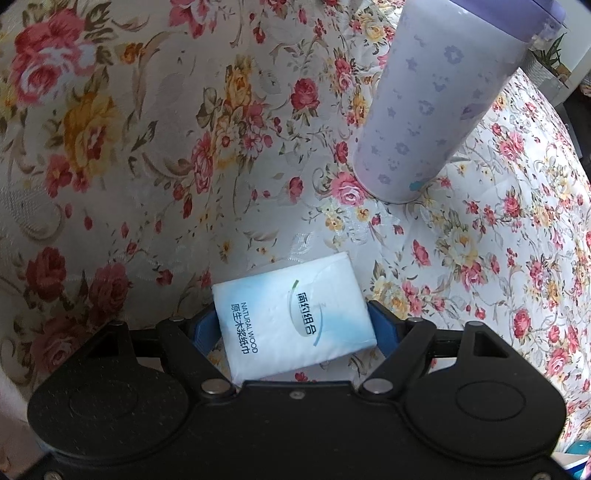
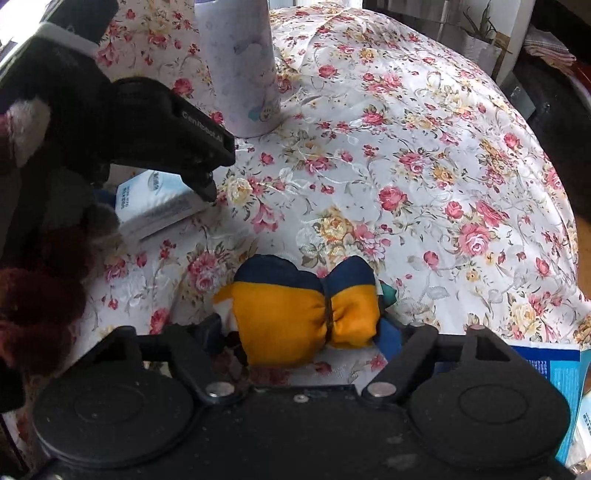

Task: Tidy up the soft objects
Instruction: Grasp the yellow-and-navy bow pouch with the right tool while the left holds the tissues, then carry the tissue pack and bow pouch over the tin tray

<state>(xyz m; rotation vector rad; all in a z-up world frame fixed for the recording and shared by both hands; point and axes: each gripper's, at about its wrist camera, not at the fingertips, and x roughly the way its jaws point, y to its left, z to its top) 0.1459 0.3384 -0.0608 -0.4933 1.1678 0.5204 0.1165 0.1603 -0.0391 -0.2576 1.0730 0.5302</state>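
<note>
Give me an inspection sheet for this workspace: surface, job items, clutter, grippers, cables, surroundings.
Surface: floral satin tablecloth, wrinkled.
Job's things: white-and-blue tissue pack between left gripper fingers; yellow-and-navy stuffed fabric pouch between right gripper fingers.
Clutter: tall lilac patterned canister standing upright; blue printed packaging at table edge.
Grippers: each shut on its item.
Cables: nothing seen.
Surroundings: potted plant beyond the table.
</note>
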